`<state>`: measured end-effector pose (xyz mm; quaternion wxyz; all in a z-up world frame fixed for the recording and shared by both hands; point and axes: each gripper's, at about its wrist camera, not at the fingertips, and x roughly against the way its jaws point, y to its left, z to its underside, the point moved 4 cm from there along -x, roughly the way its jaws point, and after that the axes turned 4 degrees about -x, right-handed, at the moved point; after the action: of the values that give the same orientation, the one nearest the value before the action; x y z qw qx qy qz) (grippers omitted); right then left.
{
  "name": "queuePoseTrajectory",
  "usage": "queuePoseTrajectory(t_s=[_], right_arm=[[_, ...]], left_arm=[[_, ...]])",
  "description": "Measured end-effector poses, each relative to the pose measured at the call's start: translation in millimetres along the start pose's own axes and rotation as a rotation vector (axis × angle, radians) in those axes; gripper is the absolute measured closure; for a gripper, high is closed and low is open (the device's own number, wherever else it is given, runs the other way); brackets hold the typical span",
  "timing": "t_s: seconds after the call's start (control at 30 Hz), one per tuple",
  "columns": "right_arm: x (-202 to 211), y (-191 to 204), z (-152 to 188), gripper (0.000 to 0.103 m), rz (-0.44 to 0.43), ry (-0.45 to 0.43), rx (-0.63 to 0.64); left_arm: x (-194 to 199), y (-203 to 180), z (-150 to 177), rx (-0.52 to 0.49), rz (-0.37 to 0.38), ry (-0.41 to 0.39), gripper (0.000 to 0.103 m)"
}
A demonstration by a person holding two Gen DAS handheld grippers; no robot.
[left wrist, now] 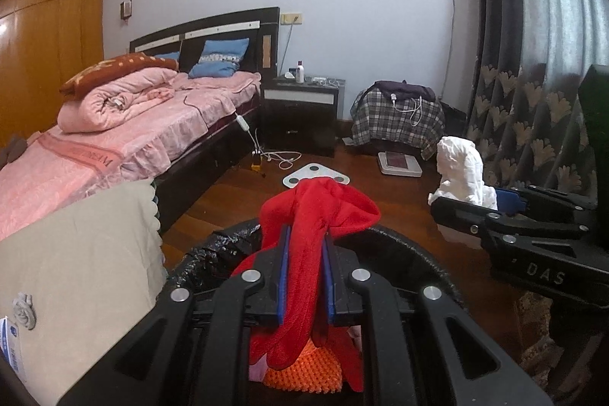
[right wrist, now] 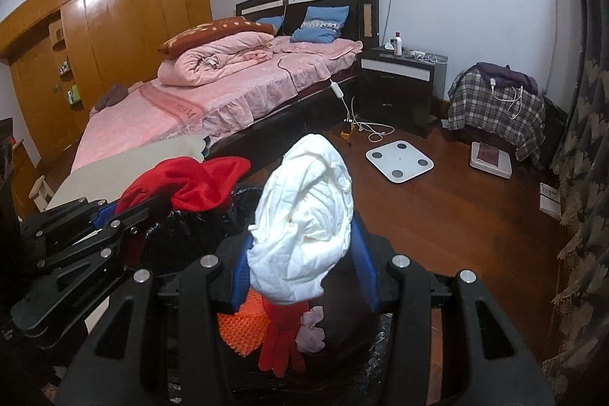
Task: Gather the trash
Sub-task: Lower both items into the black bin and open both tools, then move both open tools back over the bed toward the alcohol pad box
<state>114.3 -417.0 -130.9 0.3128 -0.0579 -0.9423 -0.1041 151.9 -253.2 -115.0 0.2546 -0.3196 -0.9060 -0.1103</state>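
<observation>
Trash is held in both tongs above a bin lined with a black bag. In the left wrist view the left tongs fill the lower centre of the frame, their blue pads pinched narrow on a red cloth that bunches above the fingertips and hangs down between the black arms. Below it, at the bottom centre, an orange knitted piece lies inside the bin, whose crinkled black rim curves across the lower middle of the frame. At the right edge of the same view the right tongs reach in from the side, gripping a crumpled white wad that stands up above them.

In the right wrist view the right tongs sit at the lower centre, their blue pads partly spread and pressed against both sides of the white wad, which bulges up and over them. Under it, at the bottom centre, the orange knitted piece, a red glove and a small pale pink scrap lie in the bin. At the left of this frame the left tongs come in with the red cloth bunched at their tip, over the black liner.

Behind, a bed with pink covers takes the upper left, a dark nightstand stands at the upper centre right, and a white bathroom scale lies on the wooden floor.
</observation>
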Motion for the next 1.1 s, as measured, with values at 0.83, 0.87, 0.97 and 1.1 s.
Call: queuePoseTrajectory(t_s=[0.83,0.87,0.97,1.1], right_arm=[[7.1,30.9,4.3,0.007,-0.008,-0.006,-0.01],[8.7,37.1,4.2,0.007,-0.017,-0.007,-0.009],[11.0,56.7,5.3,0.007,-0.044,-0.003,-0.002],[9.1,88.0,7.4,0.007,-0.081,0.005,0.026]], left_arm=[[61.2,80.0,16.2,0.075,-0.173,-0.039,0.016],[67.4,85.4,18.6,0.08,-0.185,-0.04,0.015],[85.4,101.7,27.6,0.099,-0.224,-0.04,0.013],[107.6,123.5,45.0,0.124,-0.28,-0.029,0.012]])
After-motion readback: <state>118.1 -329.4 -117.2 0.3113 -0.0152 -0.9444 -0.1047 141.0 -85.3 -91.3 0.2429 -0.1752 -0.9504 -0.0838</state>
